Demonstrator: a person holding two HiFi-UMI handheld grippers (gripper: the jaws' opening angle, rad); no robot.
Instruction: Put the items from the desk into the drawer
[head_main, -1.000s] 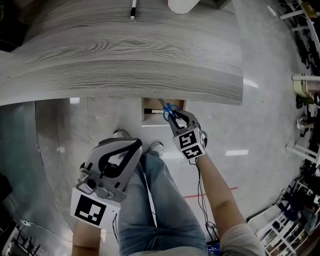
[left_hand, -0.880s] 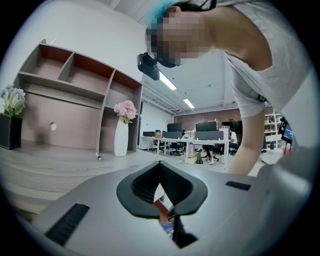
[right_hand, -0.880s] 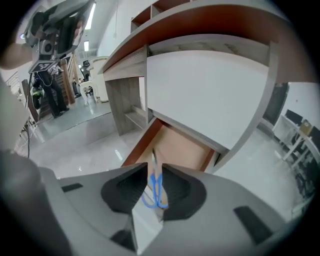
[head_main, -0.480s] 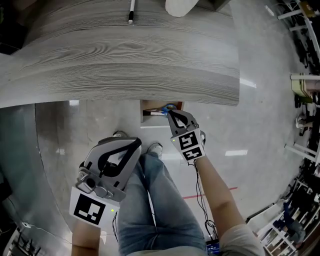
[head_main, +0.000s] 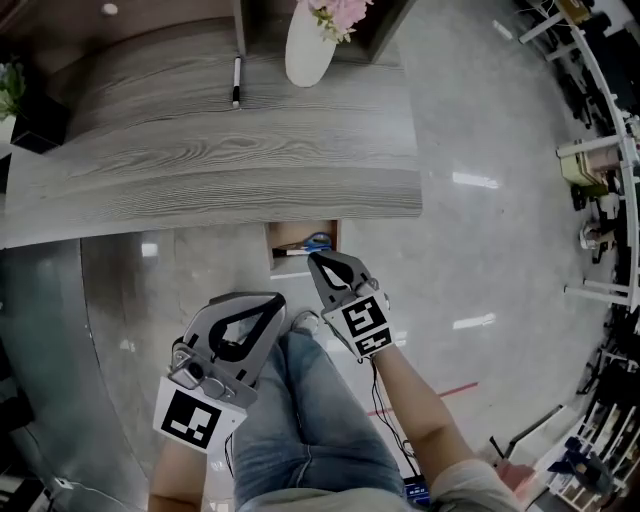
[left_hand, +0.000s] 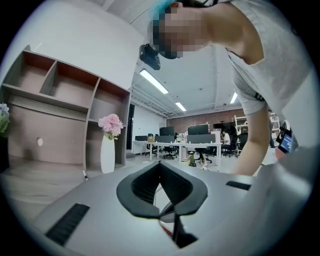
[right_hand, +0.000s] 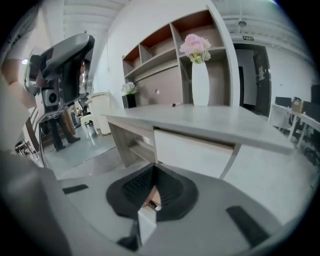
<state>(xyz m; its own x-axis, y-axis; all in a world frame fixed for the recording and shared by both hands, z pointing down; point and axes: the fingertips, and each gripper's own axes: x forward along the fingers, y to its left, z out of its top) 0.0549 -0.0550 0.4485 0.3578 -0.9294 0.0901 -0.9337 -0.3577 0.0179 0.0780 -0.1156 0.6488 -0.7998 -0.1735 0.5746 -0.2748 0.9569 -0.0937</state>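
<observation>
The drawer (head_main: 290, 236) stands open under the front edge of the grey wood desk (head_main: 200, 170). Blue-handled scissors (head_main: 318, 241) lie inside it. My right gripper (head_main: 314, 261) is shut and holds nothing, its tip just in front of the drawer. In the right gripper view the shut right gripper (right_hand: 154, 168) points at the white drawer front (right_hand: 192, 150). A black pen (head_main: 236, 80) lies far back on the desk. My left gripper (head_main: 270, 300) hangs shut and empty above my leg. The left gripper (left_hand: 160, 167) faces across the desk.
A white vase with pink flowers (head_main: 303, 48) stands at the back of the desk beside the pen. A black planter (head_main: 40, 124) sits at the desk's left end. Shelving (left_hand: 65, 85) rises behind the desk. My legs in jeans (head_main: 310, 400) are below the grippers, over a glossy floor.
One second ago my right gripper held the blue scissors over the drawer. It has let them go into the drawer and drawn back. The head view has also pulled back from the desk.
</observation>
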